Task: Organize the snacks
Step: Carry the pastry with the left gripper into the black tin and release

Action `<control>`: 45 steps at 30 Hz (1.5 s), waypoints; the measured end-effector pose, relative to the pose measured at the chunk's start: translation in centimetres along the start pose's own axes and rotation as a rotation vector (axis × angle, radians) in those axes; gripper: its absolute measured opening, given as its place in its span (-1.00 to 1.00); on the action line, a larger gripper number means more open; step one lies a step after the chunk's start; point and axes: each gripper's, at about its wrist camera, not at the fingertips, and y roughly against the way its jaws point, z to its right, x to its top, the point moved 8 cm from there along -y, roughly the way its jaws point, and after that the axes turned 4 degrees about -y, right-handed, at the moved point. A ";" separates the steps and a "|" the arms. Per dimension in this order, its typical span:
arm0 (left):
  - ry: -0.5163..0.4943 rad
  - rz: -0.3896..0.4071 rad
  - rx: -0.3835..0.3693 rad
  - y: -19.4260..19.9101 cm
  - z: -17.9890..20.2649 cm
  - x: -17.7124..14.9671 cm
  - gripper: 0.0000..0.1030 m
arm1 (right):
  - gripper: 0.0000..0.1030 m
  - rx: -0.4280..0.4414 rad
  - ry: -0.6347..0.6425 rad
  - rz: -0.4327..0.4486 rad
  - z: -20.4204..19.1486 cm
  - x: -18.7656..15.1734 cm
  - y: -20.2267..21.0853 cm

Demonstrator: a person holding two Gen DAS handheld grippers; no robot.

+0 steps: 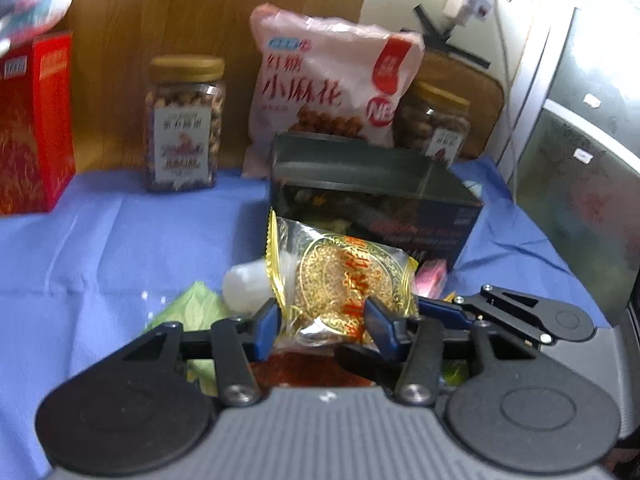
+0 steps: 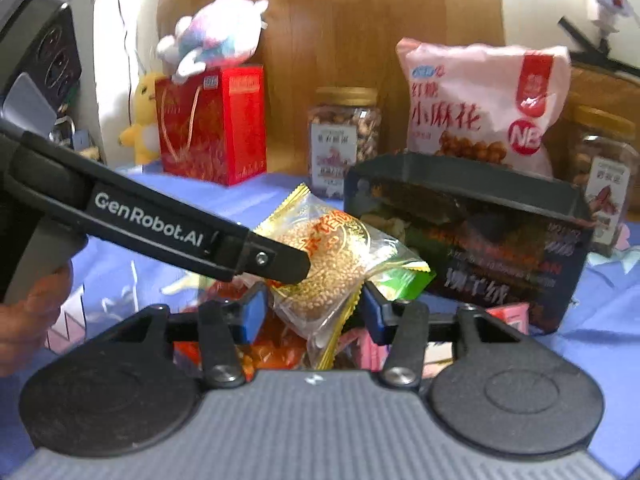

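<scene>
A sesame cake in a clear, gold-edged packet (image 1: 340, 276) (image 2: 332, 256) hangs above a heap of small snacks. My left gripper (image 1: 324, 324) is shut on its lower part, both blue pads pressing the wrapper. My right gripper (image 2: 314, 314) grips the same packet from the other side, its pads against the crimped edges. In the left wrist view a right finger (image 1: 520, 312) comes in from the right. In the right wrist view a left finger (image 2: 180, 228) crosses from the left and its tip rests on the packet. A black open box (image 1: 376, 184) (image 2: 480, 240) stands just behind.
On the blue cloth (image 1: 120, 248) a pink bag (image 1: 332, 80), two nut jars (image 1: 184, 124) (image 1: 436, 128) and a red box (image 1: 36, 120) line the wooden back wall. A plush toy (image 2: 216, 40) lies on the red box. Green (image 1: 192, 308), white and pink snacks lie below.
</scene>
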 end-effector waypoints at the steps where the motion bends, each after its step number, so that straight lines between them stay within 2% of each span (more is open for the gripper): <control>1: -0.006 0.011 -0.002 0.2 0.3 0.4 -0.10 | 0.03 -0.008 0.004 0.018 0.1 0.4 0.2; 5: -0.035 0.069 -0.019 0.4 1.9 3.1 -0.10 | 0.02 -0.049 0.008 0.095 1.1 2.3 1.4; 9: -0.059 0.116 -0.043 -0.9 3.3 5.8 -0.10 | 0.02 -0.103 0.007 0.147 3.4 4.5 1.6; 16: -0.031 0.117 -0.103 -5.9 3.8 10.1 -0.09 | 0.01 -0.192 0.002 0.148 8.4 7.2 -0.1; 20: -0.006 0.099 -0.099 -8.8 3.8 11.1 -0.09 | 0.01 -0.227 -0.006 0.122 10.5 7.3 -1.6; 24: -0.006 0.082 -0.061 -10.5 3.6 10.8 -0.11 | 0.02 -0.263 -0.010 0.097 11.9 6.7 -2.9; 27: -0.002 0.076 -0.056 -10.9 3.5 10.2 -0.03 | 0.22 -0.292 0.016 0.116 12.0 6.5 -2.9; 28: 0.001 0.075 -0.053 -10.9 3.4 10.2 -0.01 | 0.23 -0.299 0.021 0.118 11.9 6.4 -2.9; 31: 0.019 0.084 -0.055 -9.9 3.2 9.8 0.01 | 0.23 -0.307 0.029 0.128 11.5 6.1 -2.3; 35: 0.027 0.138 -0.053 -6.5 2.7 9.2 0.20 | 0.24 -0.320 0.049 0.176 10.0 5.8 -0.1; 39: 0.018 0.170 -0.039 -2.9 2.1 7.4 0.32 | 0.32 -0.279 0.051 0.200 7.8 4.7 2.3; 45: -0.005 0.146 0.052 0.6 0.2 2.7 0.33 | 0.32 -0.181 -0.002 0.136 4.0 1.8 3.8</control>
